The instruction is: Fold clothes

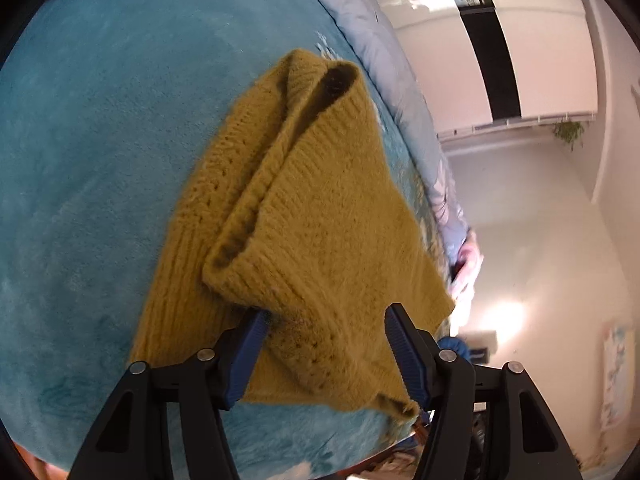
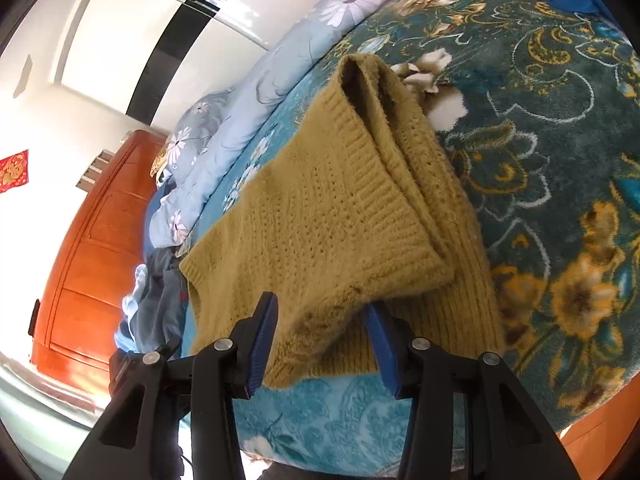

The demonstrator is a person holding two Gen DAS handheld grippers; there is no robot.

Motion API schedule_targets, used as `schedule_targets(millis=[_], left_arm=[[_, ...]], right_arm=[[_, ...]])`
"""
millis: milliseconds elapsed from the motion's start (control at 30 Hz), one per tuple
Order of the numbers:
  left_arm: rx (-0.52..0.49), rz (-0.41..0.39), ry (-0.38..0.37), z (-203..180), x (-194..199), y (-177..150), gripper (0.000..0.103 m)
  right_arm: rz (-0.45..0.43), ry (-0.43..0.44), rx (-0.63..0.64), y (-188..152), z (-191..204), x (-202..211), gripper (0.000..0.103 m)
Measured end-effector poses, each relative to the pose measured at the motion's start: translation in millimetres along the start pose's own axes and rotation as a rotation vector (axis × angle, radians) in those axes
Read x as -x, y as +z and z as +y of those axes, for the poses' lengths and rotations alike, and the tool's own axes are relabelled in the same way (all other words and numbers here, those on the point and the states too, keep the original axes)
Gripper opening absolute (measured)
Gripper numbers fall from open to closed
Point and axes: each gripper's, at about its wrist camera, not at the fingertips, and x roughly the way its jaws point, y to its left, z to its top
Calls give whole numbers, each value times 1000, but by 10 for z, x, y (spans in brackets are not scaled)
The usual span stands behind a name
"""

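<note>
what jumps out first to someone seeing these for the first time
A mustard-yellow knitted sweater, partly folded, fills the middle of both views on a teal blanket. In the right wrist view the blanket carries a gold floral pattern, and an orange wooden door stands at the left. Each gripper's blue-padded fingers straddle the sweater's near edge.

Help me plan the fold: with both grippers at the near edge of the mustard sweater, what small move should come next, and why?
Probably close both grippers on the near edge. The left gripper and right gripper both stand open, fingers straddling the mustard sweater, which lies partly folded on the teal blanket, so nothing is gripped yet.
</note>
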Motion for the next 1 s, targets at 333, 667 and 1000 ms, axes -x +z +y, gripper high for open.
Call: schedule_targets(millis=[333,667,1000], left_arm=[[45,-21,20,-5,-119,51,13],[-275,-155,-287,-1413,300,643,11],[-154,-49,-119,17,280,188,11]], right_arm=[[27,-33,19,17,9,-26,11],[-126,65,216,706,725,421,10],[30,6,149,40,-9,64,10]])
